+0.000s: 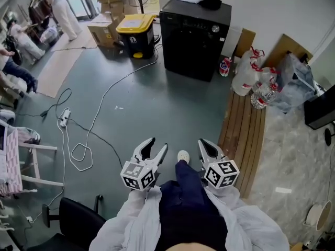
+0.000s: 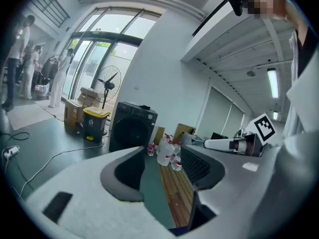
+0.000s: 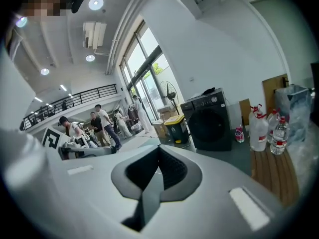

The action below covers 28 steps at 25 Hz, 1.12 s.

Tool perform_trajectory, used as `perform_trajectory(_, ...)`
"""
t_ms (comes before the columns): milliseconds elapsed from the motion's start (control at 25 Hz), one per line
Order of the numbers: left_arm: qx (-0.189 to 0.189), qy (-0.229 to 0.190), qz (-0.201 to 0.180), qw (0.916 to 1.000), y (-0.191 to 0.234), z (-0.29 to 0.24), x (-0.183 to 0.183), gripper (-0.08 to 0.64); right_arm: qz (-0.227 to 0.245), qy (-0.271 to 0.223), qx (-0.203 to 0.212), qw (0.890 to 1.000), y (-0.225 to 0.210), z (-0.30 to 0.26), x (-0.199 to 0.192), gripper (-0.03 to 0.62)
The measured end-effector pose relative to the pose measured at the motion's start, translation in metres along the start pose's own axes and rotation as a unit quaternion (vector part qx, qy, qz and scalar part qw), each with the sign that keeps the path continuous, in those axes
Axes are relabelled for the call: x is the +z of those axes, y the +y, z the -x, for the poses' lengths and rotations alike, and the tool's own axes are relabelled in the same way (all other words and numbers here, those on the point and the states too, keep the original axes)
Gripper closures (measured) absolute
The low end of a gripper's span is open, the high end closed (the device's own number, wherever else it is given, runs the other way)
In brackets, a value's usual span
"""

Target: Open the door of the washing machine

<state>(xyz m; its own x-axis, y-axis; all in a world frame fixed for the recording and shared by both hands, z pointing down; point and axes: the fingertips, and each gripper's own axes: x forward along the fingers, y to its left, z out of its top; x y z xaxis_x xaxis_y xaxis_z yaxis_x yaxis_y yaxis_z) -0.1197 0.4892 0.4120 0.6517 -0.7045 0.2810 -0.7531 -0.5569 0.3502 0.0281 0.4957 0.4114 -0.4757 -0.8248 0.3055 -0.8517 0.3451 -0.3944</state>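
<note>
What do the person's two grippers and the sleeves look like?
The left gripper and the right gripper are alike. Each has a light grey plastic body with two curved jaws, lined with dark ribbed pads. Behind the jaws each carries a cube with black-and-white square markers. No cables show on them. The person wears loose pale grey sleeves.

A high, open workshop hall: a washing machine (image 1: 194, 41) stands alone on the green painted floor (image 1: 157, 106) among cardboard boxes (image 1: 100, 31), trailing cables (image 1: 99, 109) and a pedestal fan (image 2: 109, 80), under tall windows (image 3: 142, 68), a railed gallery (image 3: 75, 99) and ceiling lights (image 3: 95, 4).
</note>
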Motion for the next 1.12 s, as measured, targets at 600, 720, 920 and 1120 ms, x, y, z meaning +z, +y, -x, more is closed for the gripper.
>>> perform_trajectory(600,0.048,-0.029,0.008,0.9984,0.072,-0.134,0.074,0.341,0.019,0.01,0.029,0.999,-0.095,-0.122,0.086,0.584)
perform_trajectory(720,0.052,-0.034,0.009,0.998,0.076,-0.15,0.079,0.341,0.022,0.013,0.035,0.999,-0.108,-0.139,0.092,0.584)
perform_trajectory(920,0.059,-0.026,0.015,0.9978,0.083,-0.16,0.075,0.341,0.022,0.024,0.046,0.998,-0.113,-0.155,0.094,0.584)
perform_trajectory(1120,0.063,-0.024,0.026,0.9974,0.093,-0.175,0.075,0.341,0.005,0.04,0.045,0.998,-0.124,-0.168,0.088,0.584)
